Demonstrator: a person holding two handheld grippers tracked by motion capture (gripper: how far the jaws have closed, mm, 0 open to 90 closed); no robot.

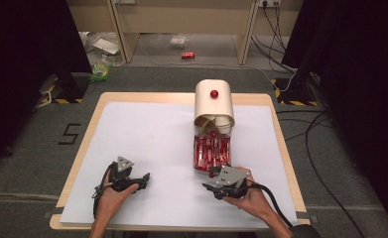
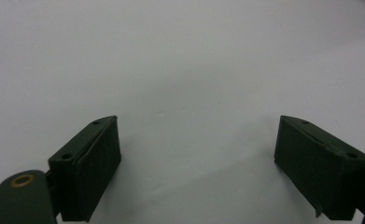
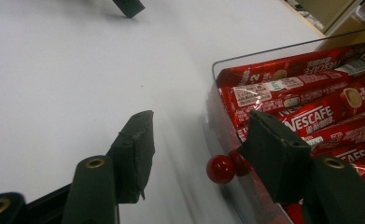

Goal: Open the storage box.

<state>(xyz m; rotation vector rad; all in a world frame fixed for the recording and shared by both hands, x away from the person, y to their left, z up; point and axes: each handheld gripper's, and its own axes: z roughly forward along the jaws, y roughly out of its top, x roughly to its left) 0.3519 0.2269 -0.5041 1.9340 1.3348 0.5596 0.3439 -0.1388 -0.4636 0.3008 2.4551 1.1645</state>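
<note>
My right tongs (image 3: 196, 140), spread, straddle the small red ball knob (image 3: 221, 169) of the clear sachet drawer (image 3: 283, 51) to pull it; left tongs (image 2: 199, 163), spread, rest idle on the worktop (image 1: 147, 129).

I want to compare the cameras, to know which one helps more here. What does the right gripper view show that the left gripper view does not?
Right gripper view: a clear drawer holding red Nescafe sachets, with a small red knob on its front. The knob lies between the open jaws of the right gripper, apart from both pads.

Left gripper view: the left gripper, jaws wide open, nothing between them.

Both: the white table sheet under the jaws.
</note>
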